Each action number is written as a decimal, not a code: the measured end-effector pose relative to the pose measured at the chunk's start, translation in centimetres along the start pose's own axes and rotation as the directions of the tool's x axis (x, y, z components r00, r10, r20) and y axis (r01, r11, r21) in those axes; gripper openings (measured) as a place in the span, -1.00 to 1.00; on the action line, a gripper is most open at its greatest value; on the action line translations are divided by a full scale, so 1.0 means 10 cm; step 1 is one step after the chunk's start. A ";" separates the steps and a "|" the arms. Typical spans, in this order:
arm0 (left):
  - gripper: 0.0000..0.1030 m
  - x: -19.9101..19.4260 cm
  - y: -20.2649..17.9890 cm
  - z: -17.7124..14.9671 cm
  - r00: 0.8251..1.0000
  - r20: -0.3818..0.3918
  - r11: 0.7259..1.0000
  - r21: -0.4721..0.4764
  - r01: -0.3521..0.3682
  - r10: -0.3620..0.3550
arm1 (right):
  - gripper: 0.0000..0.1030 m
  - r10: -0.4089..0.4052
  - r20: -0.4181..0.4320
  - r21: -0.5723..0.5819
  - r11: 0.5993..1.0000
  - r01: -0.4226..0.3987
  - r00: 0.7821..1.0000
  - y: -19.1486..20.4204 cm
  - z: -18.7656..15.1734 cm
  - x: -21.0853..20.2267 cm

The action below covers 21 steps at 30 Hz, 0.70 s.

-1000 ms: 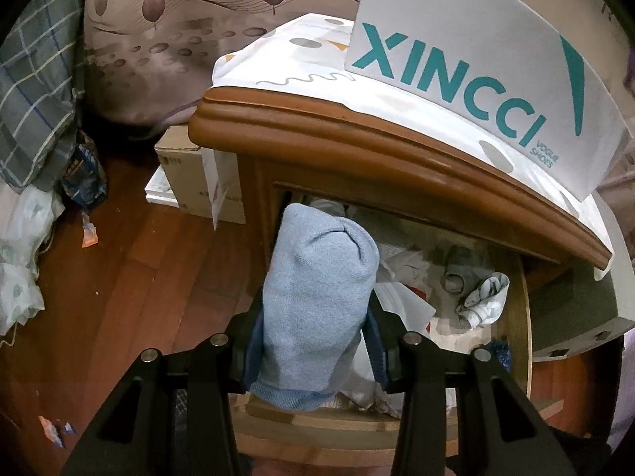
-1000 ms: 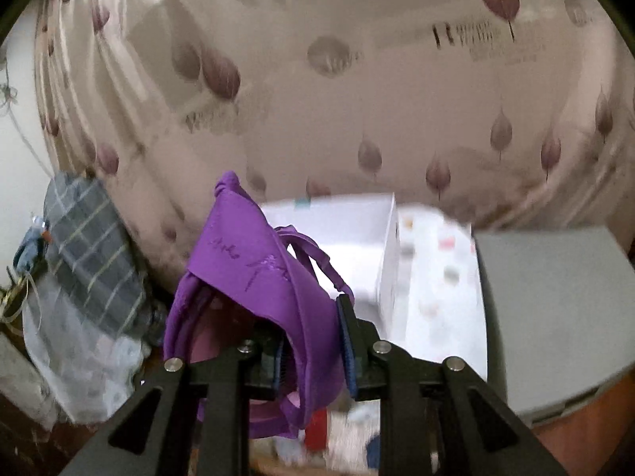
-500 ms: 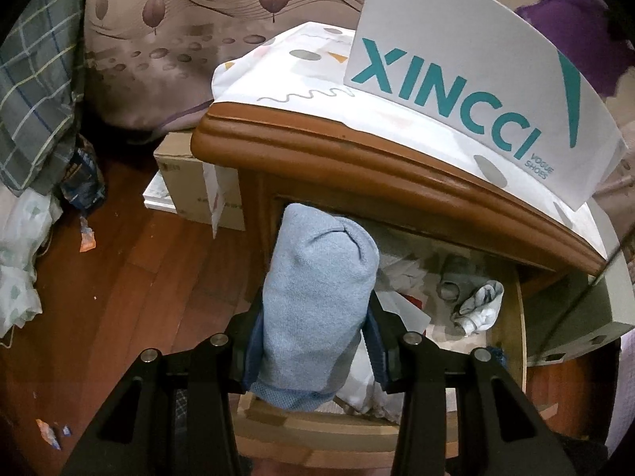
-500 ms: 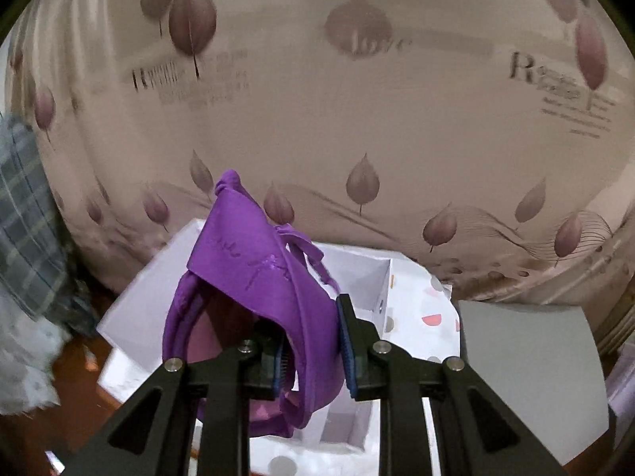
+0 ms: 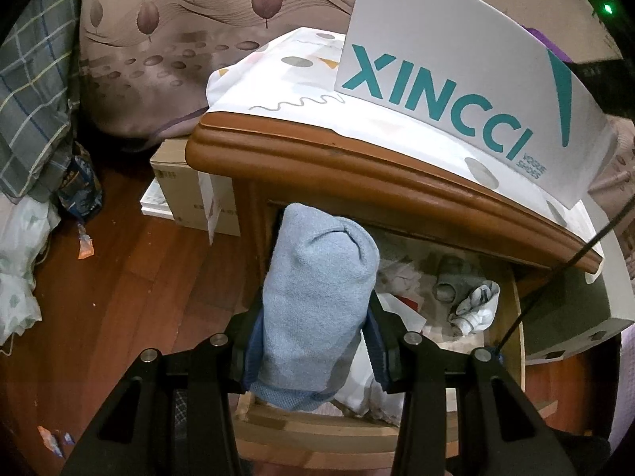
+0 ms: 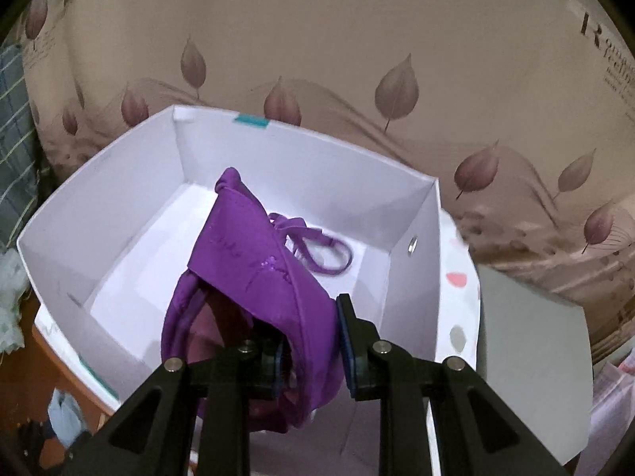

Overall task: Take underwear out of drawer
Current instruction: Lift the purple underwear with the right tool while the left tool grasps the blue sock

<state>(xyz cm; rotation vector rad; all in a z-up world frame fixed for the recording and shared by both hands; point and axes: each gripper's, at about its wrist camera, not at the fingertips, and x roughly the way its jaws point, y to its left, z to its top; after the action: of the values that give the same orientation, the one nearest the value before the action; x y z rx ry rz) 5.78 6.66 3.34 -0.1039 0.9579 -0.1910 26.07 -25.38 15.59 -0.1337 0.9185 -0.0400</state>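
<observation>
My left gripper [image 5: 313,343] is shut on a rolled light blue underwear [image 5: 317,301], held above the open wooden drawer [image 5: 512,317] of the nightstand. The drawer holds crumpled white and grey garments [image 5: 472,305]. My right gripper [image 6: 311,341] is shut on a purple underwear [image 6: 254,273] and holds it over the open white shoe box [image 6: 99,206]; its strap hangs down into the box. The same white box [image 5: 456,79], printed XINCCI, stands on the nightstand top in the left wrist view.
A patterned white cloth [image 5: 278,79] covers the nightstand top. A grey box [image 6: 532,353] sits right of the white box. Cardboard boxes [image 5: 178,186] and plaid fabric [image 5: 31,91] lie on the wooden floor at left. A leaf-patterned bedspread [image 6: 397,79] is behind.
My right gripper has swung down with the purple underwear until it hangs over the inside of the white box. My left gripper has stayed nearly still with the blue underwear.
</observation>
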 end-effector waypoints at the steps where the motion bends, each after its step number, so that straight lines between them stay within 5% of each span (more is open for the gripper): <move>1: -0.22 0.00 0.00 0.00 1.000 0.001 1.000 -0.001 -0.001 0.001 | -0.56 0.001 -0.002 0.001 1.000 -0.001 1.000 -0.02 -0.03 -0.01; 18: -0.21 -0.01 0.03 -0.01 1.000 0.005 1.000 -0.004 -0.008 0.008 | -0.54 -0.001 -0.045 0.020 1.000 0.002 0.999 -0.25 -0.23 -0.13; 21: -0.21 0.00 0.03 -0.01 1.000 0.004 1.000 -0.002 -0.013 0.013 | 0.00 0.013 -0.009 0.038 0.999 -0.012 1.000 -0.23 -0.22 -0.20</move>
<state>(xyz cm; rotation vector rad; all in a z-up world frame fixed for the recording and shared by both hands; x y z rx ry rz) 5.70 6.94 3.28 -0.0995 0.9541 -0.1778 23.17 -27.67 16.14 -0.0930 0.9276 -0.0463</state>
